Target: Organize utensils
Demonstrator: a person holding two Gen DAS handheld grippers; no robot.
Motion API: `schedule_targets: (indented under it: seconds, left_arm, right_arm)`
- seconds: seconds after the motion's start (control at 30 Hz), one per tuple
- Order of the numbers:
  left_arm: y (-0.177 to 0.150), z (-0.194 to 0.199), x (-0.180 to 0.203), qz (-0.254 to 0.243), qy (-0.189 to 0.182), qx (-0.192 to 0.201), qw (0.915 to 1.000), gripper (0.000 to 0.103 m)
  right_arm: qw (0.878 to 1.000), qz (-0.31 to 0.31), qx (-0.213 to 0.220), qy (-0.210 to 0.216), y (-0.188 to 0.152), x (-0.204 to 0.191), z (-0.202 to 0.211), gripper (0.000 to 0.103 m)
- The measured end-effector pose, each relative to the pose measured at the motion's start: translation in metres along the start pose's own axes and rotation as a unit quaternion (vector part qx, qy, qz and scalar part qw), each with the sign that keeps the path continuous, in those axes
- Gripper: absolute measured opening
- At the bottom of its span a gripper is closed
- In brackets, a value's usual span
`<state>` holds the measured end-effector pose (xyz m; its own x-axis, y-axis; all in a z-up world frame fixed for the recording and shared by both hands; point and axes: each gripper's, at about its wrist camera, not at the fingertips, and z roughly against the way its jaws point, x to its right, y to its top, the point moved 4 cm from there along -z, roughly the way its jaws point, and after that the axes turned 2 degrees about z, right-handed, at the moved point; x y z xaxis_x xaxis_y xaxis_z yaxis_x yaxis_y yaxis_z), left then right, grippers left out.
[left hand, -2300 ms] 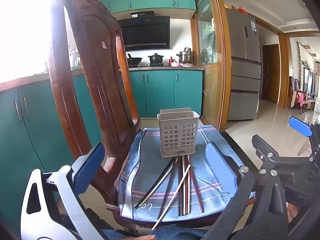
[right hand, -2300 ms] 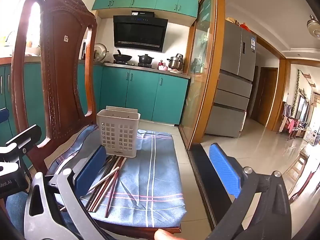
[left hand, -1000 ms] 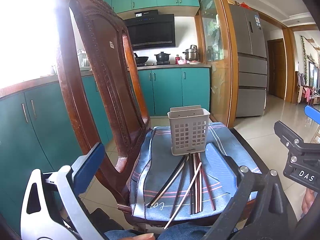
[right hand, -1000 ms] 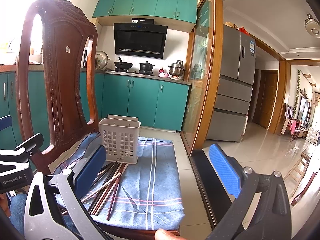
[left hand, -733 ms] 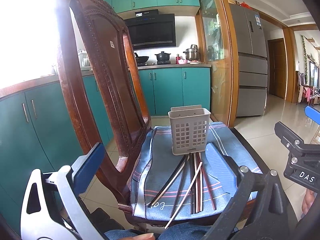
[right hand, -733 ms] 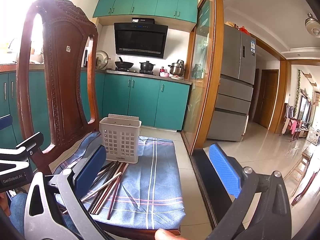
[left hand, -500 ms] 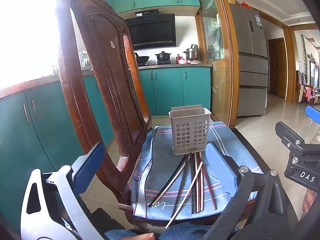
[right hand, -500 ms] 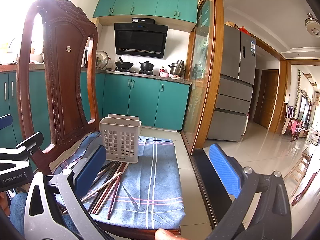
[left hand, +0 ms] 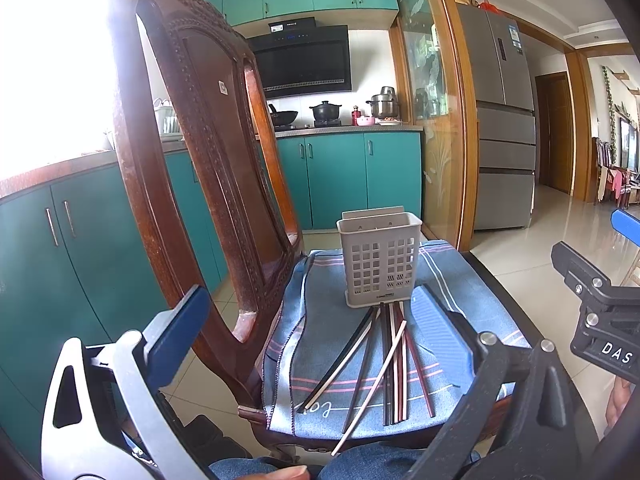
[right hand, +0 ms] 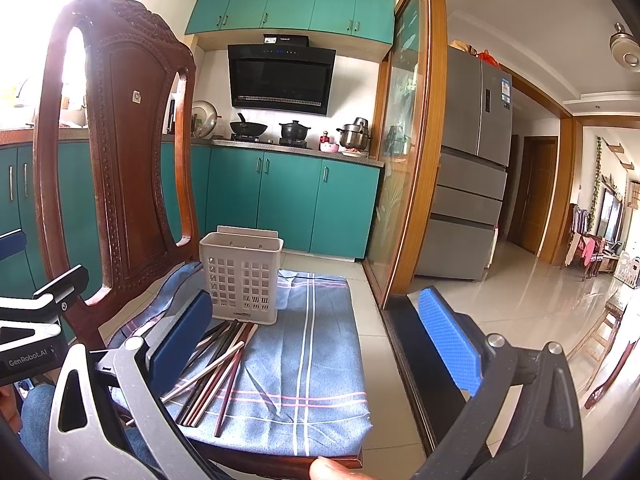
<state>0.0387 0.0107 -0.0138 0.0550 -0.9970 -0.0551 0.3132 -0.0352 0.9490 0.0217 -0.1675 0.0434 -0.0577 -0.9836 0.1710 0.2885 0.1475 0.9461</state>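
Observation:
A grey perforated utensil basket stands upright on a blue striped cloth over a wooden chair seat. Several chopsticks, dark, reddish and pale, lie fanned on the cloth in front of the basket. My left gripper is open, held back from the chair's near edge, nothing between its fingers. My right gripper is open too, hanging over the cloth's right half, to the right of the chopsticks. Each gripper's body shows at the edge of the other's view.
The carved wooden chair back rises on the left of the seat. Teal kitchen cabinets with pots stand behind, a glass sliding door and fridge to the right. A person's knees in jeans are below.
Both views have shifted only slightly over the last second; the grippers stay open and the chopsticks and basket have not moved.

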Motion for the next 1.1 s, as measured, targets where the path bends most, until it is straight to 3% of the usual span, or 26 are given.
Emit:
schedule_targets:
  seconds: [1.1]
  left_arm:
    - [-0.0022, -0.0021, 0.003, -0.007, 0.001, -0.004, 1.0, 0.1]
  right_arm:
    - [1.0, -0.004, -0.005, 0.003, -0.0061, 0.0029, -0.0035, 0.101]
